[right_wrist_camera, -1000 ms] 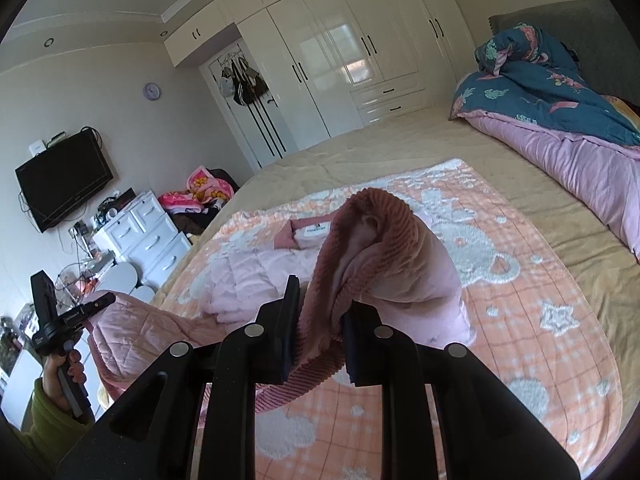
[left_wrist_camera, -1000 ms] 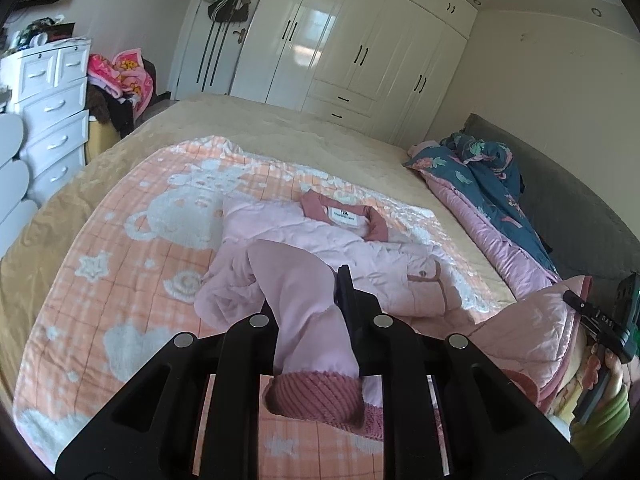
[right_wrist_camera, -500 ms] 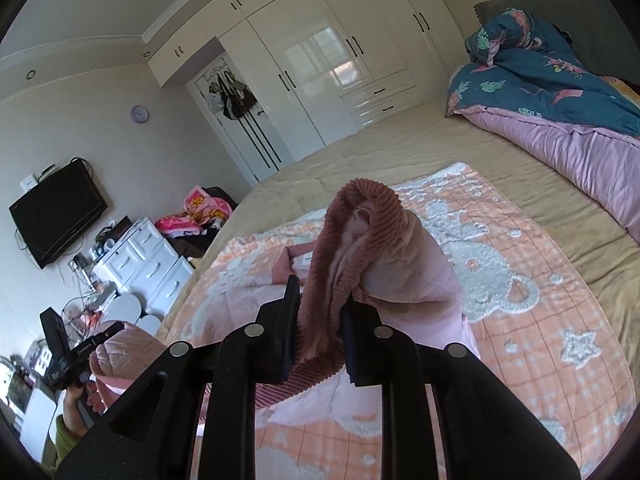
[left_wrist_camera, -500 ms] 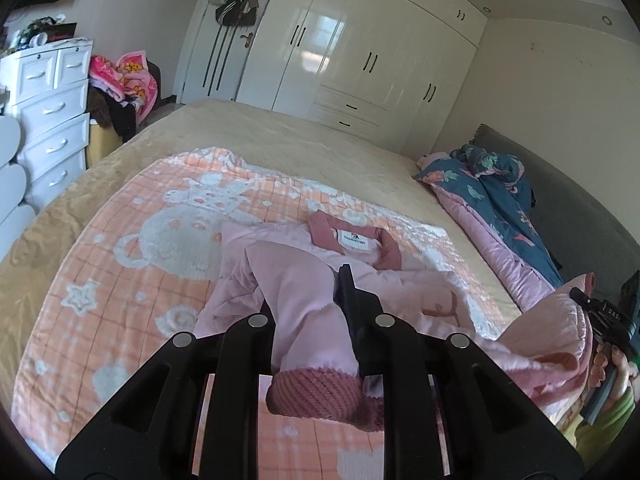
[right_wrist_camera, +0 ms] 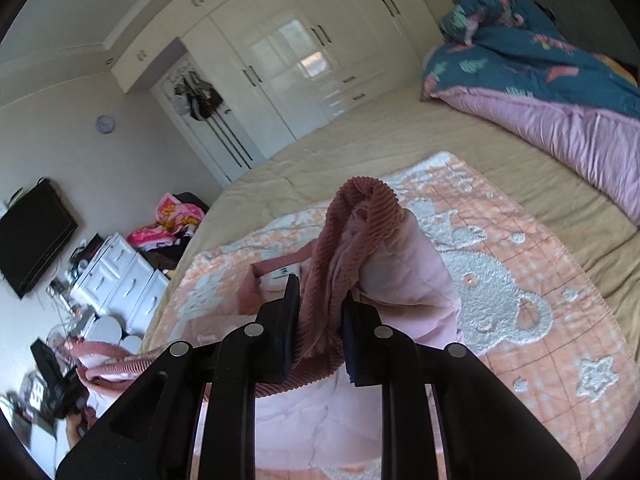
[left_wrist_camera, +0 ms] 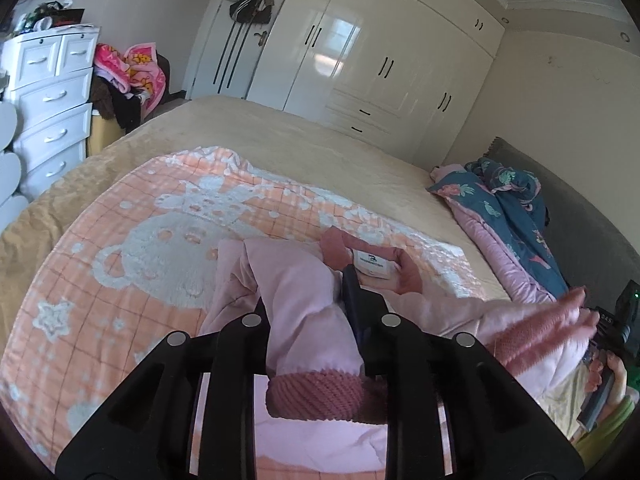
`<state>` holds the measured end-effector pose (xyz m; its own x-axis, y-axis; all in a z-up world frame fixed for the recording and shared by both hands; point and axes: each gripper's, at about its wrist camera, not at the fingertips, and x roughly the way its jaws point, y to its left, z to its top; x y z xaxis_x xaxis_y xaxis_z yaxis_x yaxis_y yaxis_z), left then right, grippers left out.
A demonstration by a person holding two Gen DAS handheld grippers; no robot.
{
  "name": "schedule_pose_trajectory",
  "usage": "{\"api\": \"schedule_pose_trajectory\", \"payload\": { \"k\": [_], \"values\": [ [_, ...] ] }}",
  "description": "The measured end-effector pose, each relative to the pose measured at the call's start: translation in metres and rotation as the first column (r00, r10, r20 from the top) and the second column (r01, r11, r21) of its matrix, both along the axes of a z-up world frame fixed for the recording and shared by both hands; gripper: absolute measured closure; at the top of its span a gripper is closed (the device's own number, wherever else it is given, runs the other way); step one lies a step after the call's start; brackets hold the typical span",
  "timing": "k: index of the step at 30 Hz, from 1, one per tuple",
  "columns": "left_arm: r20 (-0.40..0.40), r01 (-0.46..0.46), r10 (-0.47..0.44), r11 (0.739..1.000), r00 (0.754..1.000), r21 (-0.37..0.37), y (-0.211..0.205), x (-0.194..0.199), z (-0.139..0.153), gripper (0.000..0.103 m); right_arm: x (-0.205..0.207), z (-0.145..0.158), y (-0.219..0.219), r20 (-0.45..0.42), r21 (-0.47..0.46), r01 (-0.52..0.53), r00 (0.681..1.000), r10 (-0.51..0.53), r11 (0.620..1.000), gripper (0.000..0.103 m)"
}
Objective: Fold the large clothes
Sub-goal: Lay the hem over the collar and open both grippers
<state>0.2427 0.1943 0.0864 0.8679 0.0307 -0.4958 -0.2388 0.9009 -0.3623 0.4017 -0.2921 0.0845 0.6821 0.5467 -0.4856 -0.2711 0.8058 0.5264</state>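
A pale pink quilted jacket (left_wrist_camera: 288, 280) with dark pink ribbed cuffs and collar lies on the peach bear blanket (left_wrist_camera: 132, 248). My left gripper (left_wrist_camera: 310, 304) is shut on one sleeve, its ribbed cuff (left_wrist_camera: 320, 396) hanging below the fingers. My right gripper (right_wrist_camera: 320, 312) is shut on the other ribbed edge (right_wrist_camera: 360, 208), held up above the blanket (right_wrist_camera: 500, 300). The white neck label (left_wrist_camera: 374, 264) shows past the left fingers. The right gripper also shows at the right edge of the left wrist view (left_wrist_camera: 612, 324), the left one at the lower left of the right wrist view (right_wrist_camera: 56, 376).
A blue and pink duvet (left_wrist_camera: 508, 216) lies bunched by the grey headboard (left_wrist_camera: 592, 240). White drawers (left_wrist_camera: 48, 96) stand left of the bed, and white wardrobes (left_wrist_camera: 380, 60) behind it. A television (right_wrist_camera: 32, 236) hangs on the wall.
Both grippers have moved forward and tilted over the jacket, carrying its sleeve and ribbed edge toward the collar. Both grips are unchanged.
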Motion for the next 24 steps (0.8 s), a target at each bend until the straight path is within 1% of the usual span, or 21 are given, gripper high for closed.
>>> {"api": "schedule_pose_trajectory", "payload": {
  "k": [4,7,9,13,14,15,16,17,18,20,22,23,24],
  "values": [
    [-0.009,-0.004,0.004,1.0,1.0,-0.009,0.008,0.015,-0.007,0.083,0.027,-0.019,0.01,-0.036,-0.027,0.035,0.999,-0.036,0.999,0.085],
    [-0.021,-0.006,0.005,1.0,1.0,-0.027,0.013,0.026,-0.016,0.078,0.046,-0.035,0.018,-0.069,-0.051,0.052,0.996,-0.056,0.997,0.085],
    [-0.026,-0.003,0.002,0.999,1.0,-0.042,0.016,0.03,-0.02,0.071,0.057,-0.047,0.022,-0.091,-0.062,0.062,0.994,-0.067,0.996,0.085],
    [-0.025,0.017,-0.019,0.998,1.0,-0.058,0.016,0.032,-0.021,0.062,0.076,-0.071,0.026,-0.142,-0.058,0.075,0.986,-0.082,0.995,0.085],
    [-0.018,0.024,-0.025,0.998,1.0,-0.066,0.016,0.031,-0.02,0.057,0.079,-0.075,0.025,-0.152,-0.054,0.078,0.985,-0.085,0.996,0.084],
    [-0.005,0.036,-0.036,0.996,0.999,-0.082,0.016,0.03,-0.018,0.041,0.083,-0.079,0.025,-0.165,-0.047,0.081,0.982,-0.088,0.996,0.084],
    [0.011,0.05,-0.049,0.994,0.999,-0.094,0.015,0.027,-0.015,0.031,0.086,-0.084,0.025,-0.18,-0.04,0.086,0.979,-0.092,0.996,0.084],
    [0.024,0.057,-0.055,0.995,0.998,-0.085,0.011,0.025,-0.012,0.021,0.089,-0.088,0.024,-0.194,-0.031,0.092,0.976,-0.096,0.995,0.084],
    [0.026,0.051,-0.05,0.996,0.998,-0.069,0.009,0.023,-0.009,0.016,0.091,-0.091,0.024,-0.202,-0.025,0.096,0.974,-0.099,0.995,0.083],
    [0.029,0.033,-0.032,0.999,0.999,-0.014,0.003,0.016,-0.003,0.013,0.095,-0.096,0.021,-0.221,-0.003,0.105,0.97,-0.103,0.994,0.082],
    [0.028,0.032,-0.031,0.999,0.999,-0.026,0.005,0.014,-0.005,0.012,0.095,-0.097,0.018,-0.229,0.028,0.109,0.968,-0.1,0.994,0.078],
    [0.018,0.03,-0.029,0.999,0.999,-0.032,0.006,0.016,-0.006,0.012,0.094,-0.096,0.016,-0.229,0.044,0.108,0.969,-0.095,0.993,0.073],
    [0.0,0.02,-0.02,0.999,1.0,-0.033,0.008,0.017,-0.011,0.012,0.092,-0.094,0.014,-0.225,0.065,0.105,0.97,-0.088,0.992,0.064]
  ]
}}
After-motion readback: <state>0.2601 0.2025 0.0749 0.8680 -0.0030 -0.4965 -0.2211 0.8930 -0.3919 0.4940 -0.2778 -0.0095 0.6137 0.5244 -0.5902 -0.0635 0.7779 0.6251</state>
